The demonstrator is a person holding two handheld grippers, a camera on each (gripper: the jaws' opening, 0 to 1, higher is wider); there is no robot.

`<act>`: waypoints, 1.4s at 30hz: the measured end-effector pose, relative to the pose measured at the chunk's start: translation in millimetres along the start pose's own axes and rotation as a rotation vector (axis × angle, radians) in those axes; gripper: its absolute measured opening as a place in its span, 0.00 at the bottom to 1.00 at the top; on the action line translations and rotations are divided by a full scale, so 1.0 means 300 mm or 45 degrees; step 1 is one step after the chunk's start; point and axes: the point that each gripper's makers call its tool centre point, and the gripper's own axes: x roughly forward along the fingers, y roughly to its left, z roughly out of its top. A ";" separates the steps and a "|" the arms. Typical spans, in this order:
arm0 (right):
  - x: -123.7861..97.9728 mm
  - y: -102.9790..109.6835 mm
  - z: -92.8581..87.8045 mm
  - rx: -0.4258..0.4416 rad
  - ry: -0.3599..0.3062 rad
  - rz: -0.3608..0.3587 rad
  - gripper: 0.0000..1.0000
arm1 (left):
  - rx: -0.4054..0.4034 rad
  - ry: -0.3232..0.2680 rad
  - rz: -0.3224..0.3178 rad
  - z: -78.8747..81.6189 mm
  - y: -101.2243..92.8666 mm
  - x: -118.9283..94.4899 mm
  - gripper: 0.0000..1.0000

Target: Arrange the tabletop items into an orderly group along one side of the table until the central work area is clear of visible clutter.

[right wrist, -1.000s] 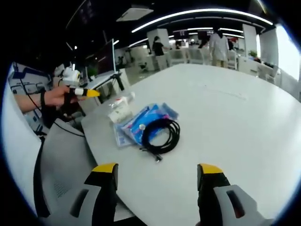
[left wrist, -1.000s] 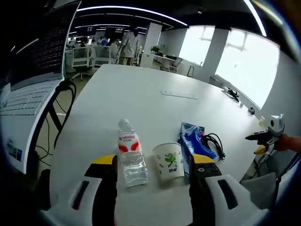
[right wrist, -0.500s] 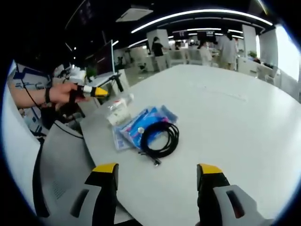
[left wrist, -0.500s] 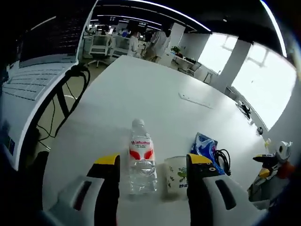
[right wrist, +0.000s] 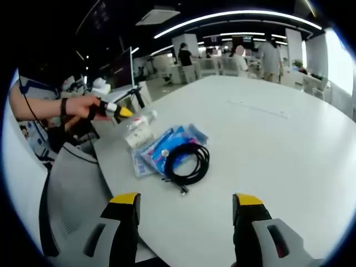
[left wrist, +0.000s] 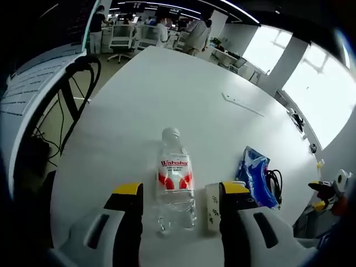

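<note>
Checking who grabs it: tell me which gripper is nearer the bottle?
Left. The left gripper straddles the bottle; the right gripper hangs open, well short of it, beyond the cable.

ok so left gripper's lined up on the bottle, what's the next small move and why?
Probably ease the left gripper forward a little, then close. The water bottle stands upright between its open jaws, but the paper cup sits right against the inside of one jaw, so closing now might catch the cup too. The right gripper hangs open, short of the black cable.
</note>
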 end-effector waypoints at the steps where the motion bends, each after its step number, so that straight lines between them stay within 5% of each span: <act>1: -0.001 0.000 -0.002 0.002 0.002 -0.001 0.68 | -0.001 0.007 0.001 0.000 0.000 0.006 0.54; 11: -0.010 -0.011 -0.021 0.022 0.017 -0.016 0.68 | -0.083 0.129 0.025 -0.023 0.028 0.075 0.52; 42: 0.014 -0.029 -0.056 0.073 0.056 -0.022 0.67 | 0.023 0.314 0.034 0.018 0.018 0.232 0.52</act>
